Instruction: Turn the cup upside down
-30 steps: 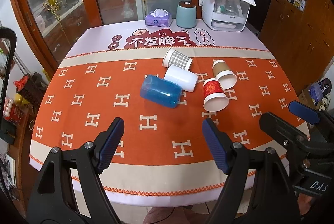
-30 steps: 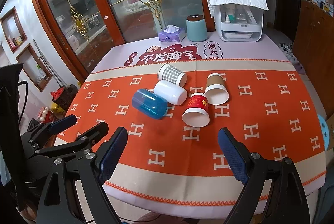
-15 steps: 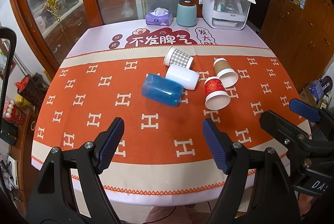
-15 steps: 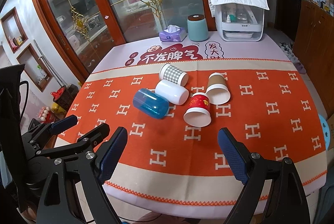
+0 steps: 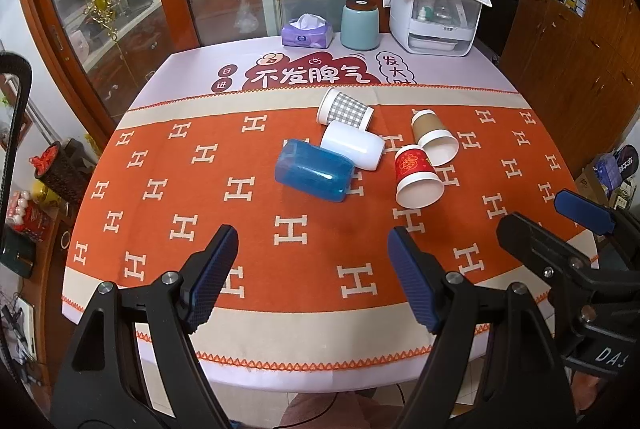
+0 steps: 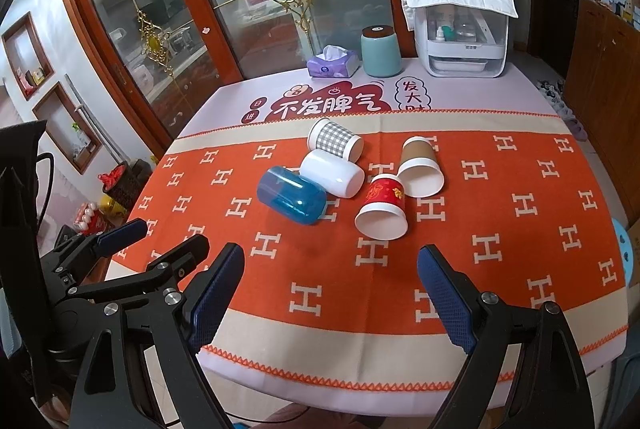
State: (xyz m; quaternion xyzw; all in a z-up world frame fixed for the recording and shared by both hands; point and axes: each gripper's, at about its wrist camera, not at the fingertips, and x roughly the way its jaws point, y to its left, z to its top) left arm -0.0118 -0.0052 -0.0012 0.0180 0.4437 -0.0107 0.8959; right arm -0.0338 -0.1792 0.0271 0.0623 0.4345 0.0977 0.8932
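Several cups lie on their sides in the middle of the orange tablecloth: a blue plastic cup (image 5: 314, 175) (image 6: 291, 195), a white cup (image 5: 353, 150) (image 6: 333, 173), a grey checked paper cup (image 5: 345, 107) (image 6: 335, 139), a brown paper cup (image 5: 433, 141) (image 6: 420, 167) and a red paper cup (image 5: 417, 176) (image 6: 382, 207). My left gripper (image 5: 312, 279) is open and empty above the table's near edge. My right gripper (image 6: 330, 291) is open and empty, also near the front edge, well short of the cups.
At the table's far edge stand a purple tissue box (image 5: 307, 33), a teal canister (image 5: 359, 24) and a white appliance with a cloth on top (image 5: 434, 11). Glass doors stand behind the table. Wooden cabinets (image 5: 580, 41) stand to the right.
Both views have shifted slightly forward toward the table. The cups have not moved and both grippers stay open.
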